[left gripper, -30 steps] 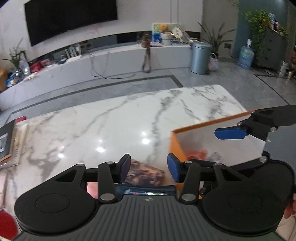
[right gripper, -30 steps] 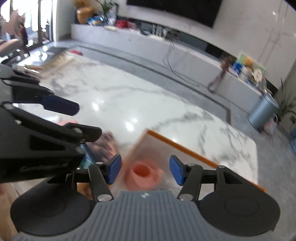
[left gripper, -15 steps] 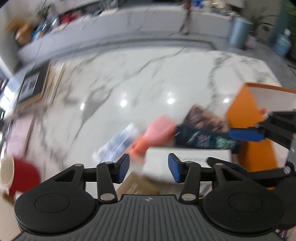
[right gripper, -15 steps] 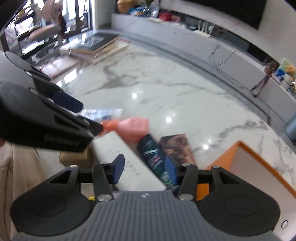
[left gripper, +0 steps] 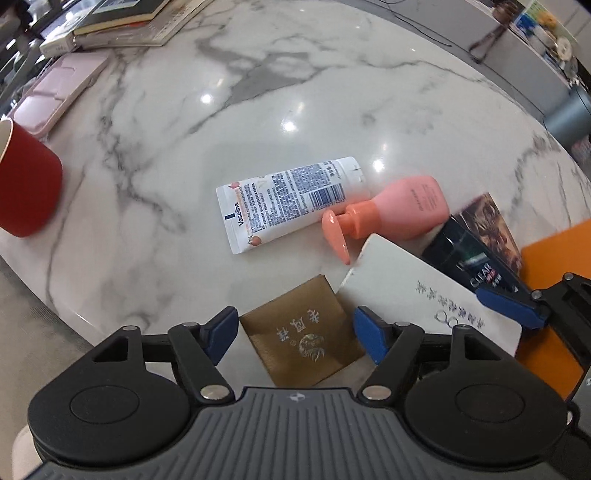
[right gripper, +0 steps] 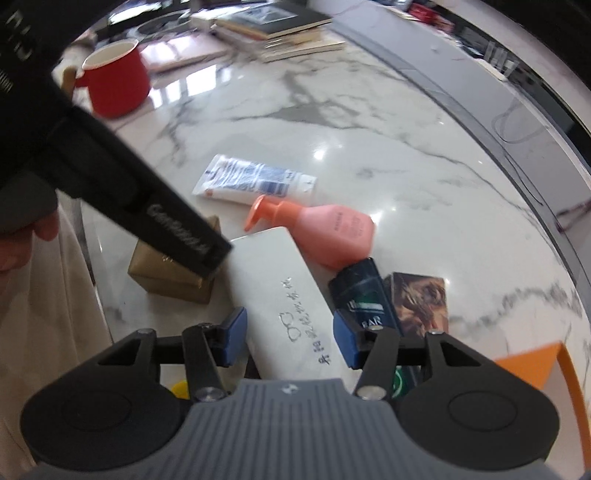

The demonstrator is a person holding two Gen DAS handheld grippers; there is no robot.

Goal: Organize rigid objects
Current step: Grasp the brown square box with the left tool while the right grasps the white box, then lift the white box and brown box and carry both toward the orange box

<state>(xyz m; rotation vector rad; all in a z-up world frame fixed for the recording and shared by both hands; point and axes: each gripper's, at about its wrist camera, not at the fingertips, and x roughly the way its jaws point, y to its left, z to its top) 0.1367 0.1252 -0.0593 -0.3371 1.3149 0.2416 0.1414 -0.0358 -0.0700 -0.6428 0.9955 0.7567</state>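
Note:
My left gripper (left gripper: pixel 295 338) points down at a gold-brown box (left gripper: pixel 306 336) lying between its blue pads; the jaws are opening and do not press on it. My right gripper (right gripper: pixel 289 341) straddles a white glasses case (right gripper: pixel 280 291) on the marble; its jaws are opening a little, with the pads close to the case's sides. Beyond the case lie a pink pump bottle (left gripper: pixel 402 210), a white lotion tube (left gripper: pixel 291 199), a dark shampoo box (right gripper: pixel 364 291) and a brown patterned box (right gripper: pixel 421 299). An orange tray (right gripper: pixel 532 362) shows at the right edge.
A red mug (left gripper: pixel 26 184) stands at the left of the marble table (left gripper: pixel 258 110). Stacked books (left gripper: pixel 129 18) and a flat pink case (left gripper: pixel 55 92) lie at the far left. The table's near edge runs just below the gold-brown box. A person's hand shows at the left in the right wrist view.
Both views have swung from the tray and room down onto the pile of objects. My left jaws have spread wider over the gold-brown box. The right gripper now stands over the white case.

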